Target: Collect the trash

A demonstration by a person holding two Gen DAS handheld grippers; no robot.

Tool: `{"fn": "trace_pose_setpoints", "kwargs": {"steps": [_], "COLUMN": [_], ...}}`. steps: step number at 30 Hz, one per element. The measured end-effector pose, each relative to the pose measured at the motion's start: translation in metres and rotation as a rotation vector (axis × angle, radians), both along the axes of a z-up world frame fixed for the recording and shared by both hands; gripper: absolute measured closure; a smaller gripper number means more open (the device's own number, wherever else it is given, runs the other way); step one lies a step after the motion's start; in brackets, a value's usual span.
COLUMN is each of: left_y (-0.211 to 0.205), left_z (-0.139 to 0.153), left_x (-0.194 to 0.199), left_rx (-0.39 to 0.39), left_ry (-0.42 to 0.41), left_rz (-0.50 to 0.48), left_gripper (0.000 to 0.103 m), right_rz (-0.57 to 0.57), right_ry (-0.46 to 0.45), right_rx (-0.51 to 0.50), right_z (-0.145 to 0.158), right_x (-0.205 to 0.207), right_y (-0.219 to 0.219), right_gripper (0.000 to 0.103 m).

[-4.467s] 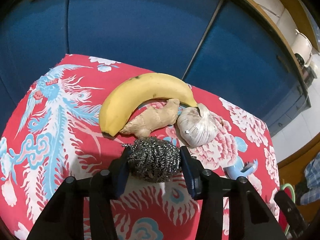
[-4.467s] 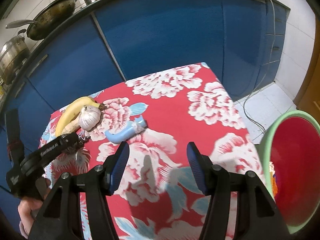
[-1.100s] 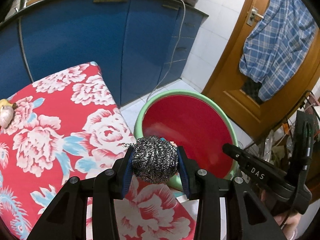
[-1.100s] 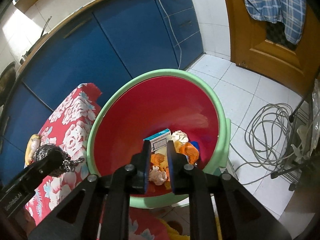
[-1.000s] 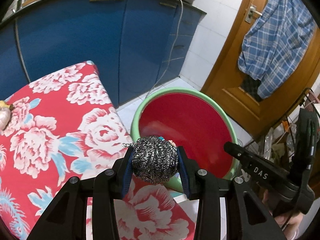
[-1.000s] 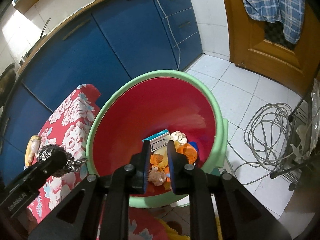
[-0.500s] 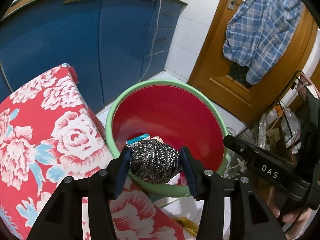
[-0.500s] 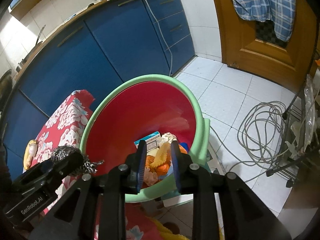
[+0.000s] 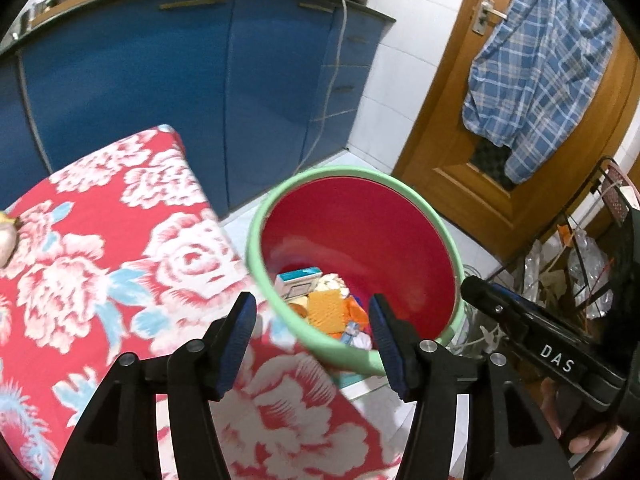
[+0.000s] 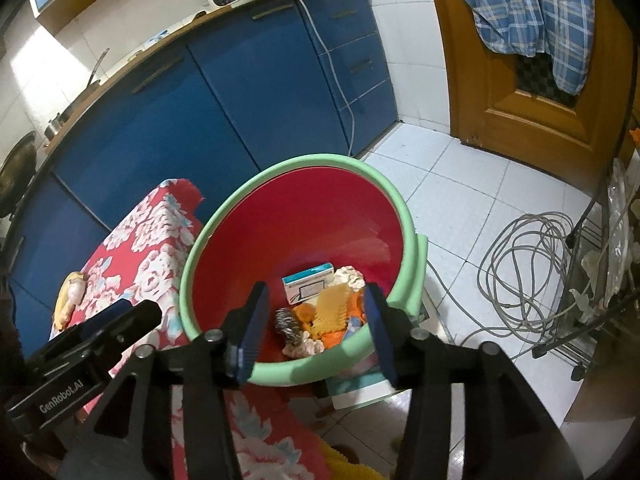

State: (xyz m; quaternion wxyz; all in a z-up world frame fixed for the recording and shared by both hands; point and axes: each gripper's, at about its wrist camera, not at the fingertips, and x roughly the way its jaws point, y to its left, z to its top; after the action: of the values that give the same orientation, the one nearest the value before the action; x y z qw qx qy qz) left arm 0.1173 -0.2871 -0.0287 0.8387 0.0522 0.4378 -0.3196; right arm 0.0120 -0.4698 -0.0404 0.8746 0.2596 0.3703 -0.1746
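Both pairs of fingers are spread apart and opening wider, and nothing is between them. The left gripper [image 9: 312, 316] and the right gripper [image 10: 316, 312] both hang over the bin [image 10: 400, 216], pointing down into it.

The steel scrubber [image 10: 287, 322] lies loose at the bottom of the bin, at about 8 o'clock in the trash pile as the right camera sees it. It touches no finger. Right beside it, toward 3 o'clock, is a yellow bumpy piece [image 10: 332, 310] with orange peel bits [image 10: 302, 314] around it. A small blue and white box [image 10: 310, 282] lies at 12 o'clock of the pile. A pale crumpled lump [image 10: 349, 276] sits just beside the box.

The bin is red inside with a green rim. It stands on the white tile floor [image 10: 460, 200], just beside the table with the red flower cloth [image 9: 120, 240], which is at 9 o'clock from the bin. A banana [image 10: 60, 308] and a garlic bulb [image 10: 75, 290] lie at the far end of the cloth.

Blue cupboards [image 10: 200, 120] stand at 12 o'clock. A wooden door [image 9: 460, 140] with a checked shirt [image 9: 540, 60] hanging on it is at 2 o'clock. A grey cable coil [image 10: 528, 264] lies on the floor at 3 o'clock.
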Motion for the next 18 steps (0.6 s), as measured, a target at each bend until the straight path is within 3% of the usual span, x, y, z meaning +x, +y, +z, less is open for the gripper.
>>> {"fn": "trace_pose_setpoints", "kwargs": {"steps": [7, 12, 18], "left_y": [0.040, 0.069, 0.104], "left_z": [0.008, 0.017, 0.026], "left_x": [-0.005, -0.014, -0.029], "left_rx": [0.009, 0.012, 0.002], "left_ry": [-0.016, -0.048, -0.068], "left_rz": [0.099, 0.172, 0.253], "left_gripper": [0.042, 0.035, 0.030], "right_rz": [0.067, 0.124, 0.178], "right_ry": [-0.022, -0.034, -0.055], "right_rx": [-0.020, -0.039, -0.058], "right_z": [0.011, 0.017, 0.024], "right_x": [-0.004, -0.006, -0.015], "right_y": [0.032, 0.060, 0.090], "right_gripper": [0.040, 0.040, 0.032]}}
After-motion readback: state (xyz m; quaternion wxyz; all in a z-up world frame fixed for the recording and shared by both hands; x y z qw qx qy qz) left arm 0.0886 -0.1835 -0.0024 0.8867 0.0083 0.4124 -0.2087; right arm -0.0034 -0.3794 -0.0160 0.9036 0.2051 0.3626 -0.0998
